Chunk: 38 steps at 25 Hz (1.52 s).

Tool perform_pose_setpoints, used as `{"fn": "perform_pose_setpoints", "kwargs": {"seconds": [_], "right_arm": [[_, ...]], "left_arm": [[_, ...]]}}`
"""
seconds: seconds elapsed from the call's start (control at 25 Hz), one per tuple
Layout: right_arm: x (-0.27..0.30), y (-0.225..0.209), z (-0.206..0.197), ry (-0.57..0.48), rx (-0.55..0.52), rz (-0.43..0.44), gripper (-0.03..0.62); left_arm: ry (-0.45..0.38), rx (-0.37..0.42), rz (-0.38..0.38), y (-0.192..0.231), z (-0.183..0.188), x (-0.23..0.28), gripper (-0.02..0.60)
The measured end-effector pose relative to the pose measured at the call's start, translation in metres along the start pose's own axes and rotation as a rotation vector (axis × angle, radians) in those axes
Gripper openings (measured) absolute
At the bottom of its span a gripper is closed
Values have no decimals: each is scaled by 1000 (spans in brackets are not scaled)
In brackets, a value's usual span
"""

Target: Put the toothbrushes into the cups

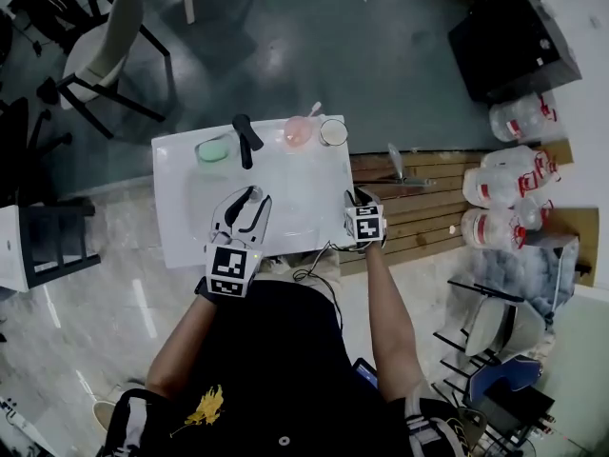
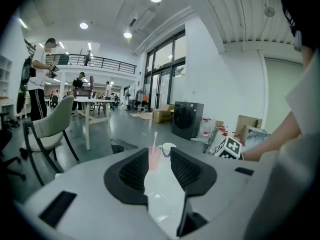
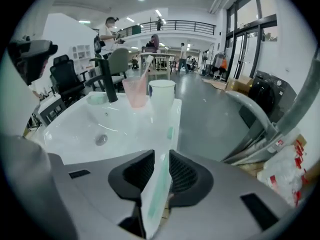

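A white sink [image 1: 285, 203] holds a black faucet [image 1: 247, 139], a green cup [image 1: 215, 149], a pink cup [image 1: 299, 131] and a white cup [image 1: 333, 132] along its far rim. A toothbrush [image 1: 315, 109] stands in the pink cup. My right gripper [image 1: 361, 196] is at the sink's right edge, shut on a white and green toothbrush [image 3: 157, 189] that runs between its pads. The pink cup [image 3: 135, 91] and white cup [image 3: 162, 94] lie ahead of it. My left gripper [image 1: 250, 196] hangs over the basin, open and empty, with the pink cup [image 2: 154, 156] seen through its gap.
Wooden slats [image 1: 447, 203] lie right of the sink, with several water jugs [image 1: 514, 174] beyond. A black box [image 1: 514, 41] stands at the back right, a chair [image 1: 105, 46] at the back left, and a dark rack [image 1: 57, 241] at the left.
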State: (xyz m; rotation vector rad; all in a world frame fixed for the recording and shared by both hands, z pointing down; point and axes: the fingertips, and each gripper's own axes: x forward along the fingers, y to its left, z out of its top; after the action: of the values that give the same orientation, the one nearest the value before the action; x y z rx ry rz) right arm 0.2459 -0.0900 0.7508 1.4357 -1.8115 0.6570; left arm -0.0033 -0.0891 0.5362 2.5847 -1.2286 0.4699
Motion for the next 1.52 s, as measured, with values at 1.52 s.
{"fn": "perform_pose_setpoints", "kwargs": {"seconds": [1.52], "right_arm": [[-75,2,46,-178,409,-60,49]], "left_arm": [[-77,68,-56,-33,39,-23,135]]}}
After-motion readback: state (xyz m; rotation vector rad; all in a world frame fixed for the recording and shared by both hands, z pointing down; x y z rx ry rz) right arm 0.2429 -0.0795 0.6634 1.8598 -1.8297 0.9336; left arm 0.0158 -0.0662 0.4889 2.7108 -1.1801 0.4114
